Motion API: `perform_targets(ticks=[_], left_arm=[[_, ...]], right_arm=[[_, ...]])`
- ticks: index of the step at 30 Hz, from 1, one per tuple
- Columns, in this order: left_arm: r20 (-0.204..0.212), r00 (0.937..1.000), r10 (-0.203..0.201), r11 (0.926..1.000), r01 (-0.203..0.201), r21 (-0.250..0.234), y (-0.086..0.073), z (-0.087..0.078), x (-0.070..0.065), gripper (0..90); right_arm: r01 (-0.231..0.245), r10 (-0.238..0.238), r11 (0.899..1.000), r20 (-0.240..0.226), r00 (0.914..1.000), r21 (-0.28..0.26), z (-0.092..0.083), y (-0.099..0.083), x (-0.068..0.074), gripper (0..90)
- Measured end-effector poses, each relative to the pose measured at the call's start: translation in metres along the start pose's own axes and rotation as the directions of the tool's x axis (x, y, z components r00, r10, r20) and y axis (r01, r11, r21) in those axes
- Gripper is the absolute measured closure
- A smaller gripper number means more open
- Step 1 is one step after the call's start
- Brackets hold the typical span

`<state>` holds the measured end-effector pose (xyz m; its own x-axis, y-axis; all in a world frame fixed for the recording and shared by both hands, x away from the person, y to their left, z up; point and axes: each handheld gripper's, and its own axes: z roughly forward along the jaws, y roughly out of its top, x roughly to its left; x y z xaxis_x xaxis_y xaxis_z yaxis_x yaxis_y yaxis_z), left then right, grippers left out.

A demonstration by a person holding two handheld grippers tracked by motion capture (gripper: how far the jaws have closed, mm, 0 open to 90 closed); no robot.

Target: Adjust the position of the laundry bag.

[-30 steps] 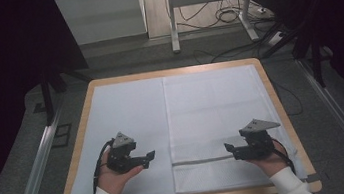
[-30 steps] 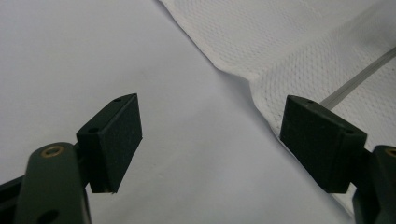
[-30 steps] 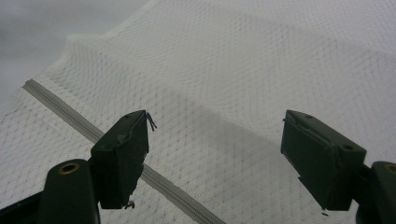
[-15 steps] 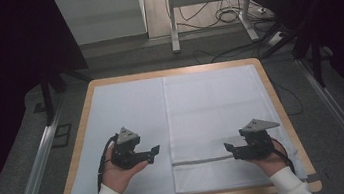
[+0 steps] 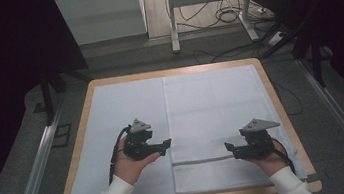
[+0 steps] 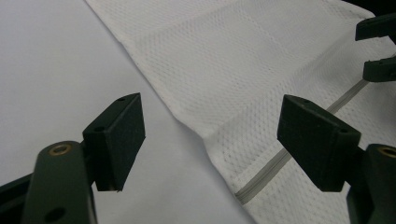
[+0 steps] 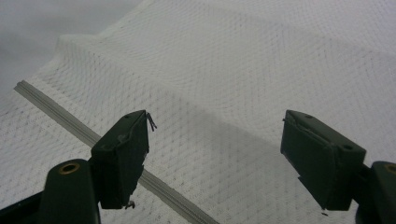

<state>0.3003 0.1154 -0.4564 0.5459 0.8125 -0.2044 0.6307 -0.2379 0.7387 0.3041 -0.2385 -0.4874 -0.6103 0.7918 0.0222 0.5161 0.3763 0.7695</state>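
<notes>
Approach step, no grasp yet. The left gripper [image 5: 167, 143], jaws spread wide and empty, hovers at the left edge of the white mesh bag [image 5: 218, 116], near the end of the grey zipper [image 5: 203, 161]. The right gripper [image 5: 228, 147], jaws likewise apart, hangs over the mesh at the zipper's 3 o'clock end. The bag lies flat on the right half of the table [image 5: 112, 115], extending toward 12 o'clock. Next move probably calls for lowering both and pinching the fabric.
</notes>
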Motion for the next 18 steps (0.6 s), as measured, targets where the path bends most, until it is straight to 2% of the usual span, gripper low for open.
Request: perform_targets(ticks=[4,8,10,11,18], left_arm=[[0.041,0.9992,0.006,0.9999,-0.006,0.016,0.000,0.007,-0.006,22.1],[0.040,0.9991,0.011,0.9993,-0.012,0.034,-0.004,0.014,-0.010,22.1],[0.040,0.9992,0.000,0.9992,-0.002,0.041,-0.006,0.018,-0.009,21.9],[0.043,0.9985,-0.035,0.9986,0.034,0.040,-0.008,0.021,-0.008,21.2],[0.042,0.9957,-0.082,0.9949,0.080,0.062,-0.012,0.028,-0.002,24.2]], right_arm=[[0.007,-0.007,1.000,-0.002,1.0000,-0.001,0.000,0.000,0.001,22.8],[0.008,-0.008,1.000,-0.006,1.0000,0.002,0.001,0.000,0.001,22.8],[0.007,-0.007,1.000,-0.003,1.0000,0.001,0.001,0.000,0.001,22.8],[0.007,-0.007,1.000,-0.001,1.0000,0.000,0.001,0.000,0.001,22.8],[0.002,-0.002,1.000,0.011,0.9999,-0.007,0.000,0.000,0.000,22.8]])
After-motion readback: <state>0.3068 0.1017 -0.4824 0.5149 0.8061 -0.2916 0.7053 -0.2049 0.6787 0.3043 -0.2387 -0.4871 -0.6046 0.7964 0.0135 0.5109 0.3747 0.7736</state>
